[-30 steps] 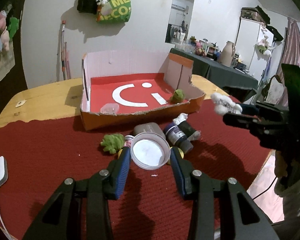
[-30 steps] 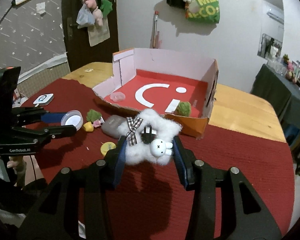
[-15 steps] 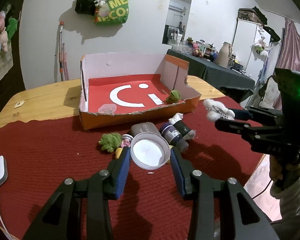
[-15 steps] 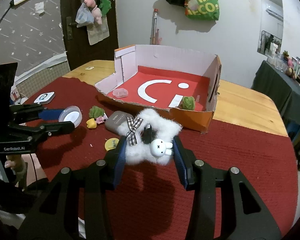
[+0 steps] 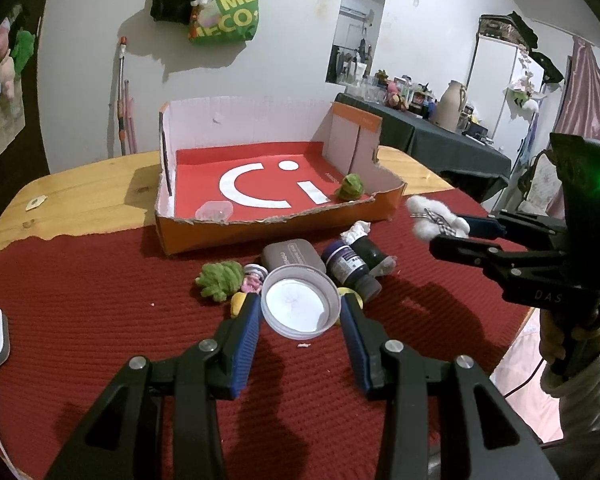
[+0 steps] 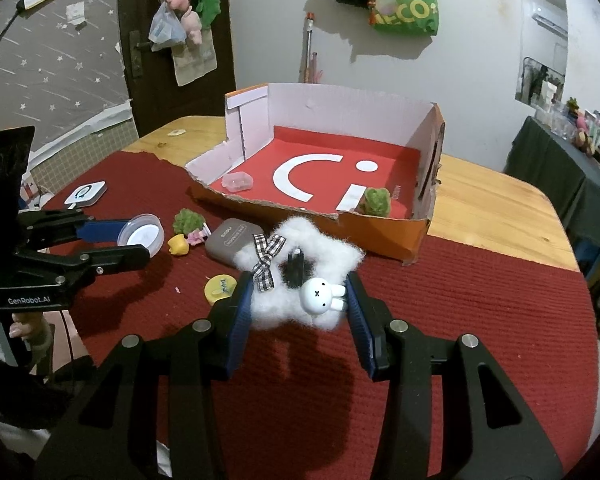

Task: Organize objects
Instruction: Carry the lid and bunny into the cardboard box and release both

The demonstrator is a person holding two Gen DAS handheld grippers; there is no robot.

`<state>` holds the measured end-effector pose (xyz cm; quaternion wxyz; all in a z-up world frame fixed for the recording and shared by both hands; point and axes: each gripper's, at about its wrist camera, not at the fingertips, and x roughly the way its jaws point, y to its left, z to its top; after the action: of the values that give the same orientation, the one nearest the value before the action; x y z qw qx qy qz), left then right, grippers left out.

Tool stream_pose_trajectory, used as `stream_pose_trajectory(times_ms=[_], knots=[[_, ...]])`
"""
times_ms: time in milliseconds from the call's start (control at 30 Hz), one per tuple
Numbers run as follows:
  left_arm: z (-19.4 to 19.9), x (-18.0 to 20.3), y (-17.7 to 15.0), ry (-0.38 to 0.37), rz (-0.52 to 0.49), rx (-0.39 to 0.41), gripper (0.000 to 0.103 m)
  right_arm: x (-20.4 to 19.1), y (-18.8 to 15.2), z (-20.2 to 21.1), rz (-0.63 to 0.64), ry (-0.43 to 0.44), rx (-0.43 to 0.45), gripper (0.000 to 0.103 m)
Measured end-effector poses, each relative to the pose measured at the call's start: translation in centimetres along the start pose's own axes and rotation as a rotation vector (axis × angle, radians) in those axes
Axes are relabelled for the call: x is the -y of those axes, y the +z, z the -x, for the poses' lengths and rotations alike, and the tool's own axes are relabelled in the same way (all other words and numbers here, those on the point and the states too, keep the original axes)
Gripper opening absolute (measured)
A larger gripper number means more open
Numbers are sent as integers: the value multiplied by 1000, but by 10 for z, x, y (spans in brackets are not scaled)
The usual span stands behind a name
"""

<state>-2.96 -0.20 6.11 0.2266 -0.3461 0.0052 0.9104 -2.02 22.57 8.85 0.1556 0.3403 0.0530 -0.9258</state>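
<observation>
My left gripper (image 5: 300,310) is shut on a round clear plastic lid (image 5: 300,306), held above the red mat. In the right wrist view that left gripper (image 6: 140,236) and lid (image 6: 142,234) show at the left. My right gripper (image 6: 298,300) is shut on a fluffy white star (image 6: 296,276) with a checked bow and a small white rabbit figure; the same star (image 5: 432,220) shows at the right of the left wrist view. The open orange cardboard box (image 5: 204,236) with a red floor holds a green toy (image 5: 350,188) and a small clear case (image 5: 214,210).
Loose on the red mat (image 5: 100,312) lie a green plush (image 5: 218,280), a grey case (image 5: 292,254), a dark bottle (image 5: 350,268), a yellow duck (image 6: 179,245) and a yellow cap (image 6: 219,289). A white device (image 6: 85,193) sits at the mat's left. The wooden table (image 6: 492,204) extends beyond.
The box and loose objects sit slightly lower and nearer in both views; both grippers keep their hold, and the right gripper appears a little lower in the left wrist view.
</observation>
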Motion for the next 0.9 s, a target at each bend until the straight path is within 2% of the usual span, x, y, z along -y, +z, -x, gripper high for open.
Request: stream_pose_trajectory(times_ms=[533,667,900], knots=[[-10,-3,6,-10,-4,-4,42,1,13,-11,7,21,4,43],[-17,-12,24,-77,9,-16,42,5,28,-15,9,36,9,43],[-35,-21,62,-74,-60,-39,42,10,59,-39,43,66,-37,43]])
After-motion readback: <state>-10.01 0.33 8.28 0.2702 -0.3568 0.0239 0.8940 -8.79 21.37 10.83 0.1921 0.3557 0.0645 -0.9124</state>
